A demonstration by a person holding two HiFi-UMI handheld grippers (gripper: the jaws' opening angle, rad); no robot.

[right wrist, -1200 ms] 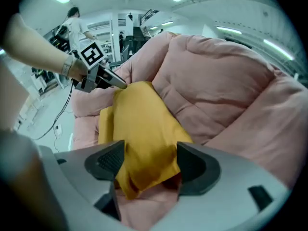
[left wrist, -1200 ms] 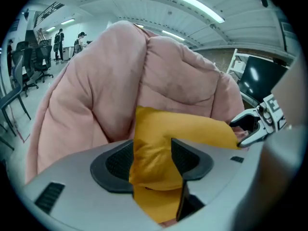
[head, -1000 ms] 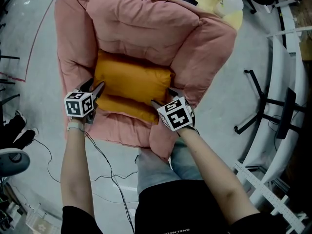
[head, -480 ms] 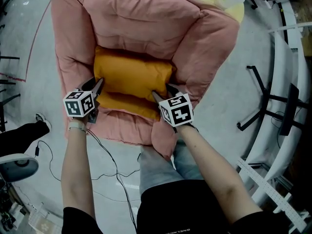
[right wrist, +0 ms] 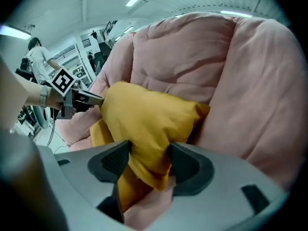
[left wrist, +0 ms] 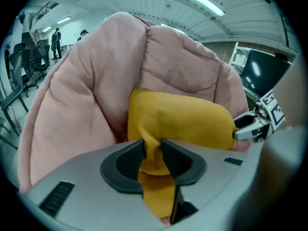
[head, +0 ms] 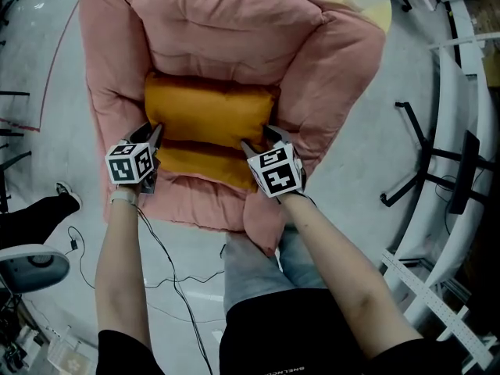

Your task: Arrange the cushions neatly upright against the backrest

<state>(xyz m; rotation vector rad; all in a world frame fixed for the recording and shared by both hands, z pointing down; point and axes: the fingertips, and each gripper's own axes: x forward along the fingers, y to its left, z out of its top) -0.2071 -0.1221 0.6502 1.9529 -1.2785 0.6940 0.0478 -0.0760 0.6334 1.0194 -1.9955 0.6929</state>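
Within left gripper's (left wrist: 153,150) just-closed, right gripper's (right wrist: 149,162) just-eased jaws: cushion (head: 211,119) corners.

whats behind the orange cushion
The pink padded fabric backrest stands right behind the orange fabric cushion. The backrest's lower part cannot be seen, as the cushion covers it.

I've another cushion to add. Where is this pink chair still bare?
Bare: the upper backrest, above the orange cushion and between the armrests; also the seat's front lip below it. Crowded: the seat's middle, where orange fabric fills it from armrest to armrest.
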